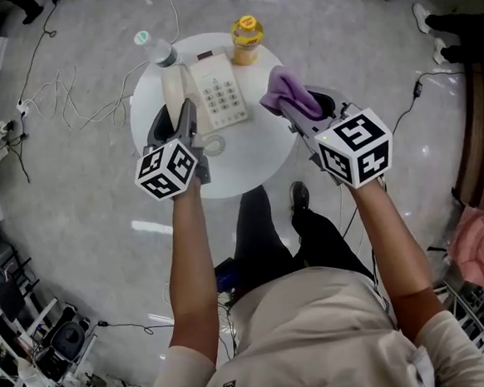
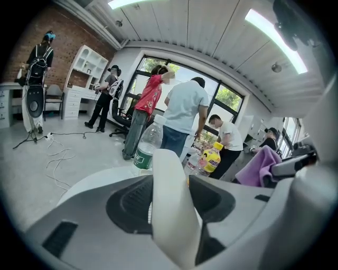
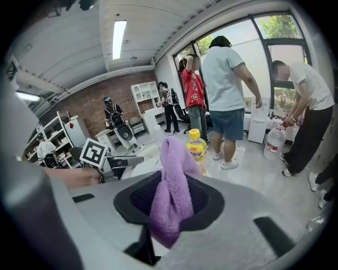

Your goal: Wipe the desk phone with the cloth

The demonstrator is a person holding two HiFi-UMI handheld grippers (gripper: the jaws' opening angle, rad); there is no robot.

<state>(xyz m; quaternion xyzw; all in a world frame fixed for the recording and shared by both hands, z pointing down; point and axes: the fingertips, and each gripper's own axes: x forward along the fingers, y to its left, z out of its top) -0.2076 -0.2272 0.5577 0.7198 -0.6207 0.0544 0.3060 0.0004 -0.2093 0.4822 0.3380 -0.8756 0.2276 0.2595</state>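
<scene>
The cream desk phone [image 1: 222,94] sits on a round white table [image 1: 248,159]. Its handset [image 1: 172,90] runs along the phone's left side, and my left gripper [image 1: 188,118] is shut on it. In the left gripper view the handset [image 2: 170,200] stands upright between the jaws of the left gripper [image 2: 171,213]. Whether it rests in the cradle I cannot tell. My right gripper [image 1: 302,109] is shut on a purple cloth [image 1: 288,91], held just right of the phone. The cloth [image 3: 171,195] hangs bunched from the right gripper [image 3: 170,211].
A clear water bottle [image 1: 154,49] and a yellow bottle [image 1: 247,39] stand at the table's far edge. The coiled cord [image 1: 214,145] lies near the phone's front. Cables [image 1: 76,101] trail over the floor at left. Several people [image 3: 227,89] stand beyond the table.
</scene>
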